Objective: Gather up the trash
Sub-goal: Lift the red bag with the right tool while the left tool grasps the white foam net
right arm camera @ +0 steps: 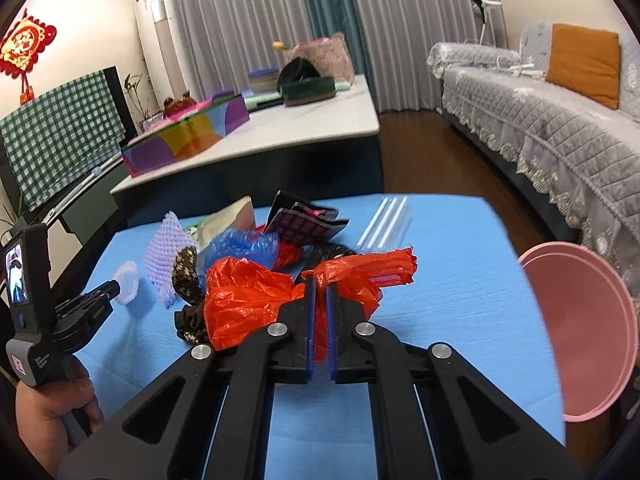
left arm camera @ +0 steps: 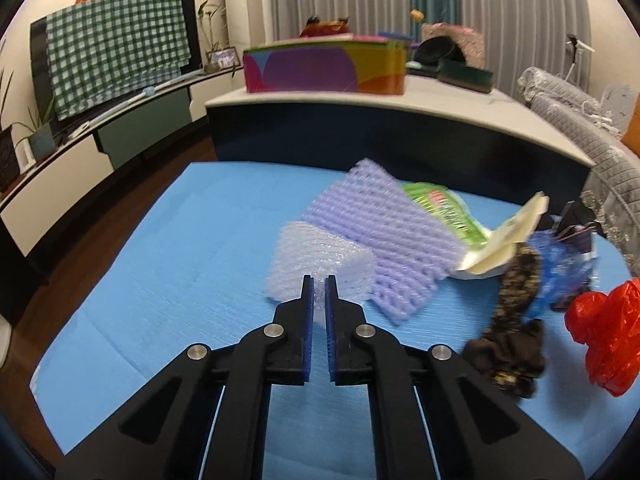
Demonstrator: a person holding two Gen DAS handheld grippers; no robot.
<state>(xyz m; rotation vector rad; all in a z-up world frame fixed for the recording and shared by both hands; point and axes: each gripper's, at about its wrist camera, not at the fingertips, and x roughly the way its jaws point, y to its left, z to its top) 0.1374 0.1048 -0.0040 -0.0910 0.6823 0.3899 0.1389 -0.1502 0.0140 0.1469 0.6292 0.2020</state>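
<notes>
My left gripper (left arm camera: 319, 280) is shut on a clear foam net sleeve (left arm camera: 320, 266), seen small in the right wrist view (right arm camera: 129, 282). A purple foam net (left arm camera: 384, 236) lies just right of it. My right gripper (right arm camera: 320, 280) is shut on a red plastic bag (right arm camera: 248, 300), also at the right edge of the left view (left arm camera: 608, 336). A green snack wrapper (left arm camera: 444, 208), a cream paper carton (left arm camera: 504, 240), a blue plastic bag (right arm camera: 244, 246), a dark patterned cloth (left arm camera: 512, 320) and a dark checked pouch (right arm camera: 304, 226) are piled on the blue mat (right arm camera: 460, 280).
A pink basin (right arm camera: 588, 332) stands at the mat's right edge. Clear straws (right arm camera: 384, 220) lie at the back of the mat. A white low table (right arm camera: 312, 128) with a colourful box (left arm camera: 320, 64) stands behind. A grey sofa (right arm camera: 540, 120) is on the right.
</notes>
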